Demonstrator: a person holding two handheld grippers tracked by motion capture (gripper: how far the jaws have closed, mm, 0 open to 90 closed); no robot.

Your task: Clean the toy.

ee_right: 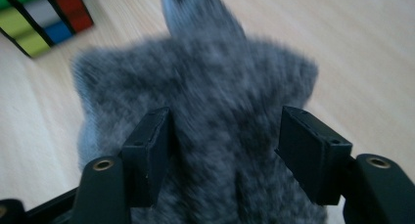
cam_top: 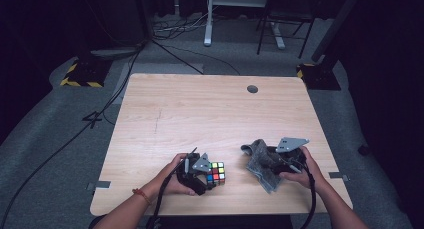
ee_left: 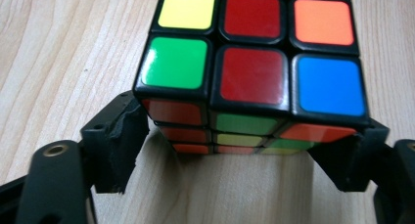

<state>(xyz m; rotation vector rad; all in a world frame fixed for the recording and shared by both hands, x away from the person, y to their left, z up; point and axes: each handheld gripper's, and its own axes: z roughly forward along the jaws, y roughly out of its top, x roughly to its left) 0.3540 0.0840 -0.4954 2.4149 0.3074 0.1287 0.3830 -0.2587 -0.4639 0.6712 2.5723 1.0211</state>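
While holding jaws partly open, meets the cube (ee_left: 252, 77) at its near bottom corners: left gripper (ee_left: 230, 172), one black jaw against the cube's left corner, the other tucked just under the right corner. Cannot tell whether the pads press or merely touch. Shows a top face of yellow, red, orange, green, red and blue squares, with orange, green and yellow along the near side. Rests flat on the pale wooden table (cam_top: 200, 114).

Over at the right gripper (ee_right: 225, 150), stands wide open, both jaws apart with clear space inside each pad. Lies between and beneath them, blurred: a grey mottled cloth (ee_right: 205, 87), gripped by neither pad.

Seen from the high view, sits near the table's front edge, left of centre, just beside the left gripper (cam_top: 202, 171) and the left hand (cam_top: 175, 179). Lies crumpled to the right of the cube (cam_top: 216, 172), well apart from it: the cloth (cam_top: 260, 166), under the right gripper (cam_top: 280, 161), with the right hand (cam_top: 300, 171) behind.
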